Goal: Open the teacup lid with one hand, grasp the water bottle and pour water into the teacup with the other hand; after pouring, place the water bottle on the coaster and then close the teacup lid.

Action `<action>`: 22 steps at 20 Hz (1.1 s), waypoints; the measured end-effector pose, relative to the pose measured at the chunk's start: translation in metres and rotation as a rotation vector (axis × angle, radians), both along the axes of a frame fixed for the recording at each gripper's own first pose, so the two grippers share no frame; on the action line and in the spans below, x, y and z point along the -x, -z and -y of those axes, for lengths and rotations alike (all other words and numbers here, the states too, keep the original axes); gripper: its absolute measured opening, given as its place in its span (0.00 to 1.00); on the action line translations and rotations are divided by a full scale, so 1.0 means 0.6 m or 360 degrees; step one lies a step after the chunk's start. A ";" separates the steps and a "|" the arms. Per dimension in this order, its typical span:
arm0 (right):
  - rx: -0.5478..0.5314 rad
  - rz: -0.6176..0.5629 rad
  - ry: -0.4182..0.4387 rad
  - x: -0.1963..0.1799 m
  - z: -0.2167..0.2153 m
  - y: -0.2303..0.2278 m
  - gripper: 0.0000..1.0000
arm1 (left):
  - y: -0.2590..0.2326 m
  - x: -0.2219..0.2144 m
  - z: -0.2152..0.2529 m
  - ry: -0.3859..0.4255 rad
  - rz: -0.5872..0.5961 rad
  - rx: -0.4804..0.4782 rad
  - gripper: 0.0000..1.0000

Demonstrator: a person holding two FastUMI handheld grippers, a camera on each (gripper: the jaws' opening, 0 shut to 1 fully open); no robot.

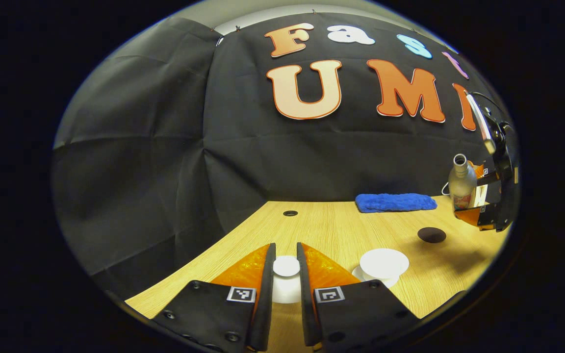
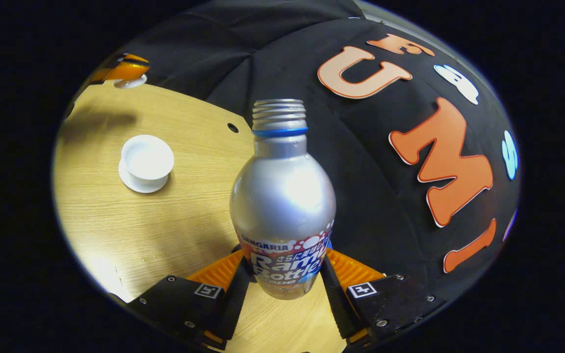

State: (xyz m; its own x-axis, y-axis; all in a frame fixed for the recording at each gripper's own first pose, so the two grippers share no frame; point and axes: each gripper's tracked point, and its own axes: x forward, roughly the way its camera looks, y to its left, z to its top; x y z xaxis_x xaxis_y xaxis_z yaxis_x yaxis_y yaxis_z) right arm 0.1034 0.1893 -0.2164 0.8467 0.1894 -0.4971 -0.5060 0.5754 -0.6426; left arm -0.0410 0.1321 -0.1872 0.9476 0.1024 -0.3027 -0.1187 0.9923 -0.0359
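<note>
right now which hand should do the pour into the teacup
Right: its fingers grip the uncapped water bottle above the table, with the open teacup ahead. The left gripper holds the lid.

The white lid (image 1: 286, 267) is off the teacup, pinched by its round knob between the left tongs (image 1: 286, 270), just left of the cup. The white teacup (image 2: 146, 158) stands open on its saucer on the bench. The silver bottle (image 2: 282, 196), uncapped with a blue neck ring, is held off the bench by the right tongs (image 2: 281, 274). The dark round coaster (image 1: 431, 235) lies bare beyond the cup.
</note>
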 end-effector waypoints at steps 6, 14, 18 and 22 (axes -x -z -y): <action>0.0134 0.0071 -0.0119 -0.005 -0.057 0.007 0.78 | 0.002 0.000 -0.002 -0.0024 -0.0003 0.0016 0.26; 0.0411 0.0250 -0.0281 0.011 -0.092 -0.014 0.78 | 0.002 0.002 -0.005 -0.0071 -0.0006 0.0033 0.30; 0.0500 0.0282 -0.0326 0.018 -0.098 -0.019 0.78 | 0.007 0.007 -0.006 -0.0079 -0.0005 0.0044 0.30; 0.0626 0.0348 -0.0371 0.013 -0.094 -0.026 0.78 | 0.010 0.014 -0.008 -0.0086 -0.0002 0.0054 0.30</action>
State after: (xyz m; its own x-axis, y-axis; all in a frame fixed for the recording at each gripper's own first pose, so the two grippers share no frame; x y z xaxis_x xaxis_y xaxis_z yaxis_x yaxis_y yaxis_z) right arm 0.0953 0.2458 -0.2009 0.8964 0.2201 -0.3848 -0.4217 0.1560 -0.8932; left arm -0.0495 0.1367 -0.1931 0.9406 0.1427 -0.3081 -0.1719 0.9827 -0.0694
